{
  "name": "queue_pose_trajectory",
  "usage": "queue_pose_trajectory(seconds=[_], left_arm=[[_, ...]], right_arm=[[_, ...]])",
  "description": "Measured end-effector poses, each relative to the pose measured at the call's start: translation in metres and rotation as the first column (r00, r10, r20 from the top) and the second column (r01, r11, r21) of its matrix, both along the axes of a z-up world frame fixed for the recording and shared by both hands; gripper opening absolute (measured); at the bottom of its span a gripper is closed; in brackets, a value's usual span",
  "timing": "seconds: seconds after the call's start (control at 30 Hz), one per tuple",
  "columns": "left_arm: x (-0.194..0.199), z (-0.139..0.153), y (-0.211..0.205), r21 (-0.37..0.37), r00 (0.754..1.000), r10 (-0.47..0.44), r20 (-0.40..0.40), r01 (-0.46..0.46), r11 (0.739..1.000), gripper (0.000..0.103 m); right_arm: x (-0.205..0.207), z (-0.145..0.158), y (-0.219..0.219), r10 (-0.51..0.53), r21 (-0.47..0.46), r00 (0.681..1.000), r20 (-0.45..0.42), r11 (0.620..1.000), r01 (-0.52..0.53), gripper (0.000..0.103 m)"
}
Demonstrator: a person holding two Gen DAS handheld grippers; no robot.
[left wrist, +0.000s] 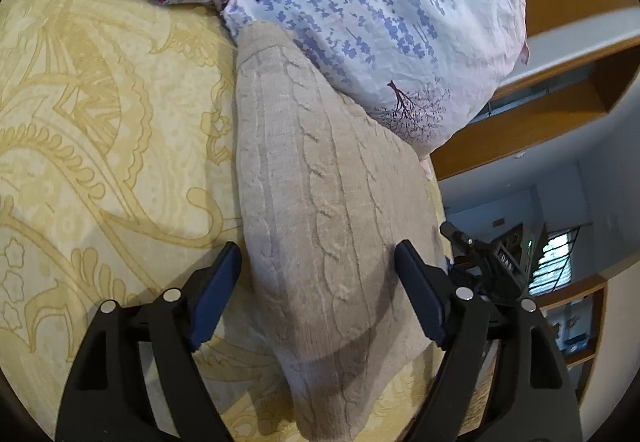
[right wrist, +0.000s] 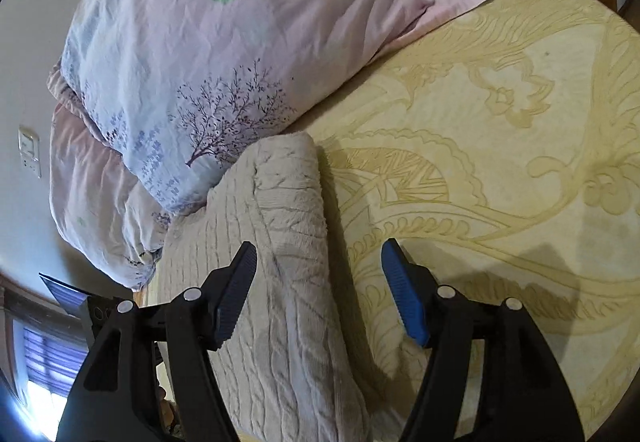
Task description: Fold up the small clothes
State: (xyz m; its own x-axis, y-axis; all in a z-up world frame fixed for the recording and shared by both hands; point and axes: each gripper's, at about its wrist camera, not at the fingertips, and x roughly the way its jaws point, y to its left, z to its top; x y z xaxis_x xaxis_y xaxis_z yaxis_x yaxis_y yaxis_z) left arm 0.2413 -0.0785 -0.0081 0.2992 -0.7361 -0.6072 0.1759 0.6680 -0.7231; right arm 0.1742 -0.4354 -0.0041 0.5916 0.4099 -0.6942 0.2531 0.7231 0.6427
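I can't see the near end of the folded beige cable-knit garment (left wrist: 320, 201) in either view: it runs out of frame between the black gripper arms. Its far end butts against the pale floral-printed duvet (left wrist: 380, 13), and I can't tell whether it tucks underneath. The room beyond the bed edge is small, warped by the lens and hard to read.

The garment lies as a long folded strip on the yellow patterned bedspread (left wrist: 100, 121). From the left wrist, the left gripper (left wrist: 320, 266) has its jaws spread wide, and the strip passes between them; I see no pad pressing on it. From the right wrist, the right gripper (right wrist: 320, 262) also stands with its jaws apart, and the garment's right-hand folded edge lies in the gap, nearer the left pad, with bare bedspread beside the right one.
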Motion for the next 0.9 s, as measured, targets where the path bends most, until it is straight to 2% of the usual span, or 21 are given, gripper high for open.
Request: queue_pose_trajectory(seconds=[0.2,0.53,0.6,0.67,0.77,0.9], left_arm=[[-0.001,0.007,-0.015,0.098,0.998,-0.036,0.059,0.03,0.995,0.085],[0.0,0.01,-0.035,0.197,0.99,-0.084,0.115,0.06,0.978,0.088],[0.001,0.01,-0.036,0.202,0.989,-0.089,0.121,0.063,0.977,0.089],[0.001,0.01,-0.038,0.201,0.988,-0.091,0.123,0.065,0.977,0.089],[0.003,0.009,-0.038,0.18,0.989,-0.087,0.117,0.065,0.982,0.089],[0.004,0.007,-0.033,0.138,0.993,-0.075,0.089,0.062,0.989,0.082]], right_arm=[[0.004,-0.002,0.004,0.039,0.0,0.999,-0.009,0.999,-0.039,0.068],[0.006,-0.003,0.017,0.107,0.019,0.994,0.027,0.994,-0.107,0.068],[0.007,-0.004,0.02,0.123,0.041,0.992,0.036,0.991,-0.124,0.068],[0.01,-0.009,0.025,0.153,0.08,0.988,0.033,0.985,-0.155,0.058],[0.011,-0.011,0.03,0.16,0.101,0.986,0.054,0.981,-0.165,0.058],[0.01,-0.014,0.033,0.178,0.162,0.982,0.06,0.969,-0.185,0.046]])
